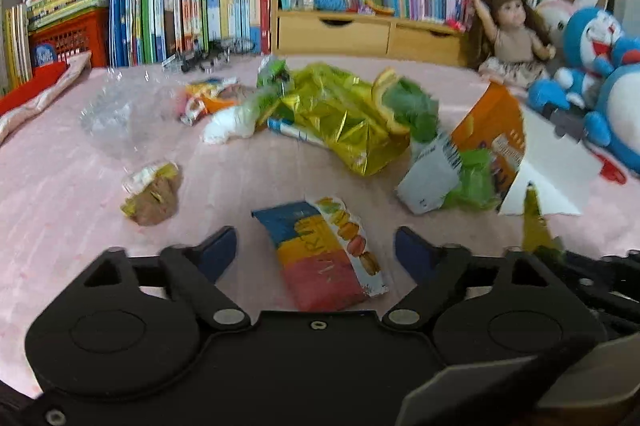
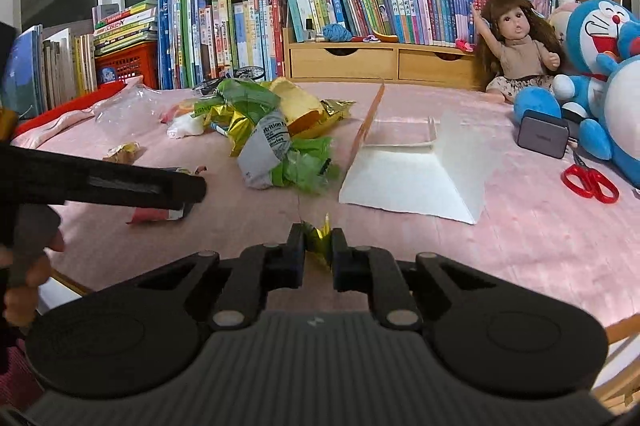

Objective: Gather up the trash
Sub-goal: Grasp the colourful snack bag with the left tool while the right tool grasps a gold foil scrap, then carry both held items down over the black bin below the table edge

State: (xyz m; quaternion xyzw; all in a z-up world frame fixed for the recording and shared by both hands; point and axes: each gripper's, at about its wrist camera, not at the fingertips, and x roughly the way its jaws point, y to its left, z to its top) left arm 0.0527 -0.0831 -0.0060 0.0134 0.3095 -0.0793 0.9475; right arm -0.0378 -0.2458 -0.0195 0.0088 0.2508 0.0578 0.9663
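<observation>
Pink bedspread (image 1: 60,185); striped wrapper (image 1: 320,250) between open left hand-held gripper (image 1: 316,250) fingers.

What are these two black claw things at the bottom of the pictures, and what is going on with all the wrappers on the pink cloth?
They are hand-held grabbers, one in each of a person's hands, each with a camera looking along its two fingers. No robot is involved. One picture is from the left gripper, whose jaws stand open over a blue, yellow and red snack wrapper. The other is from the right gripper, which is shut on a small gold and green scrap. On the pink cloth lie more litter, such as a gold foil bag, a flattened white carton and red scissors. The person is gathering the trash.
</observation>
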